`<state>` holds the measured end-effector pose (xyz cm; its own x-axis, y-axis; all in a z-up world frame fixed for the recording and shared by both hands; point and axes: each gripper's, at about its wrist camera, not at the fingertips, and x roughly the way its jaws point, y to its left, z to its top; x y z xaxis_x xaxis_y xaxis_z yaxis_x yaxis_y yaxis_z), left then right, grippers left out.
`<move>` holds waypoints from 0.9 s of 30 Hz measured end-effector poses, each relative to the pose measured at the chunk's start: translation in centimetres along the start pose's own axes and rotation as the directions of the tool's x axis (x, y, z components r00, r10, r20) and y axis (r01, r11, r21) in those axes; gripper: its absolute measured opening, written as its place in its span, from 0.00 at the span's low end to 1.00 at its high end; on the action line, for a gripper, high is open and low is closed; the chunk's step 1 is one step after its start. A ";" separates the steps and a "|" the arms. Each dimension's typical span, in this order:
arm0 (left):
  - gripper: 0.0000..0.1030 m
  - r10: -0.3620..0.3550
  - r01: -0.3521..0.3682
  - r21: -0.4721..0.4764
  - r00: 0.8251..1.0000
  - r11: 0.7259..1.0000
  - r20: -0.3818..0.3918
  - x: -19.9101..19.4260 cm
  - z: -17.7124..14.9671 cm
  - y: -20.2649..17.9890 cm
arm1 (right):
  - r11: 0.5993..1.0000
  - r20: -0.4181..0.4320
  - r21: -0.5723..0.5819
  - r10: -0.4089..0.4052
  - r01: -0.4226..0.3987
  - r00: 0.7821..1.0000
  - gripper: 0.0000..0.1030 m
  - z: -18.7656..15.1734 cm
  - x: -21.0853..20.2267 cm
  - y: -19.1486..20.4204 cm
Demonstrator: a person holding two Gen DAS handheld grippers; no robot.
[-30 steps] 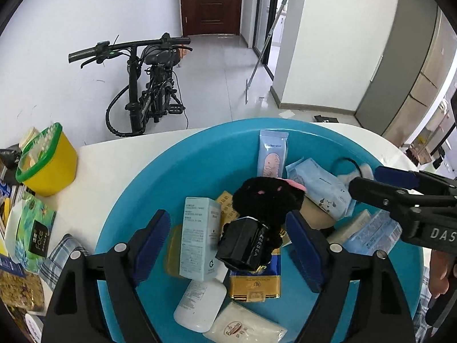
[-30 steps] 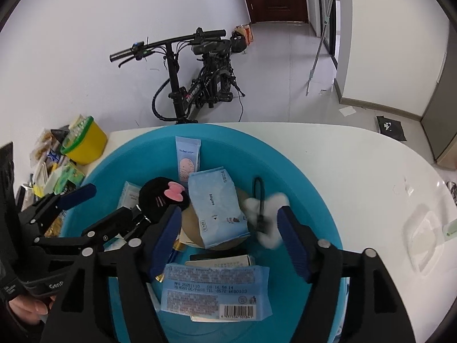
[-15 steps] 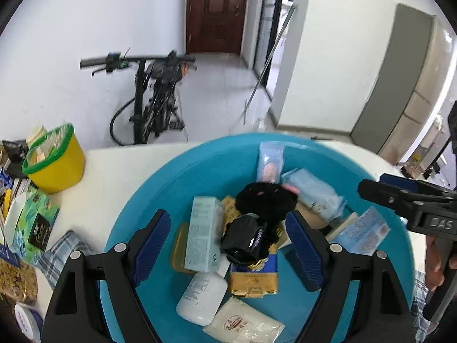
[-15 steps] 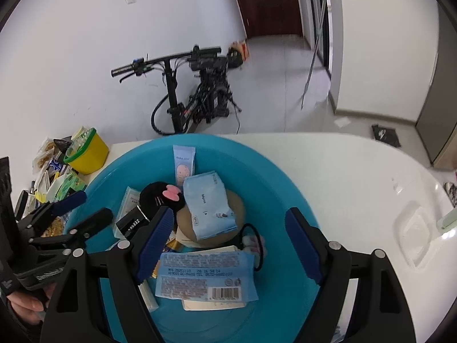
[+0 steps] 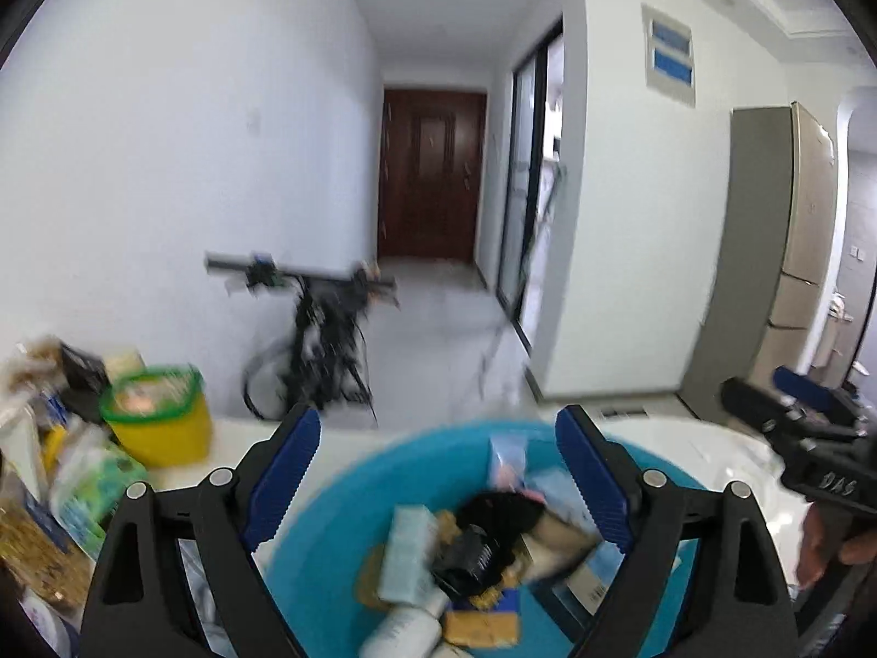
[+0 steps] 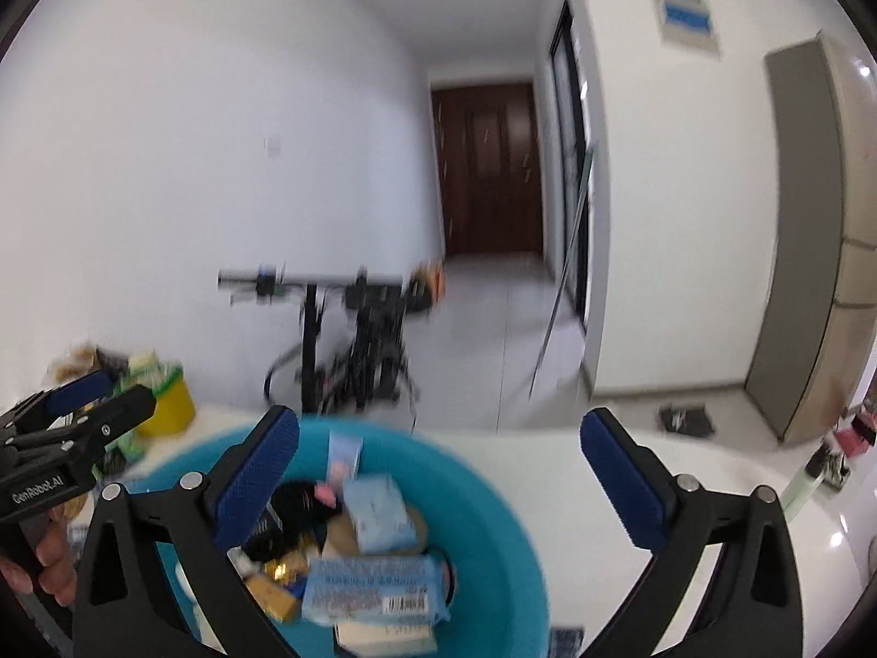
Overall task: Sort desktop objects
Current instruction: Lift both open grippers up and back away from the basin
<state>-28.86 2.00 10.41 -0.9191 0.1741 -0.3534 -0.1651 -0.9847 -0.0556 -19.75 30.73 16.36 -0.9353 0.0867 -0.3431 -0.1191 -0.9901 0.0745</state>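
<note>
My left gripper (image 5: 438, 485) and right gripper (image 6: 438, 485) hover over a blue basin (image 6: 493, 548) of jumbled items, fingers opening wide, gripping nothing.

- In our left wrist view, the left gripper (image 5: 433, 471) had two black, angular plastic arms, each tipped with a ribbed blue pad.
- Round silver screws dotted each arm near the pad bases.
- At about three o'clock we saw the right gripper (image 5: 767, 400), black with a blue pad and white lettering printed upside down on its body.
- In our right wrist view, the right gripper (image 6: 438, 471) matched it: black arms, textured blue pads, silver screws.
- At nine o'clock the left gripper (image 6: 93, 400) bore white lettering reading "GenRobot.AI".
- A hand (image 6: 52, 559) showed below it; no sleeve was visible.
</note>
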 end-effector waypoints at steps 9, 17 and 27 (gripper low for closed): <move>1.00 -0.006 0.001 0.051 0.995 0.999 0.095 -3.0 1.4 -1.0 | 0.999 0.086 -0.016 -0.034 0.036 0.996 1.00 1.3 -1.8 0.3; 1.00 -0.025 0.012 0.085 0.987 0.996 0.161 -6.0 1.3 -1.4 | 0.999 0.069 -0.008 -0.048 0.049 0.996 1.00 1.1 -3.5 -0.4; 1.00 -0.028 0.023 0.033 0.989 0.999 0.145 -8.6 0.6 -0.8 | 0.997 0.048 -0.015 -0.080 0.081 0.996 1.00 0.5 -4.9 -0.3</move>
<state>-21.02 1.32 14.06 -0.9563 0.2008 -0.2125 -0.1983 -0.9796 -0.0333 -15.32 30.67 18.46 -0.9377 0.1711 -0.3025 -0.1897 -0.9813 0.0329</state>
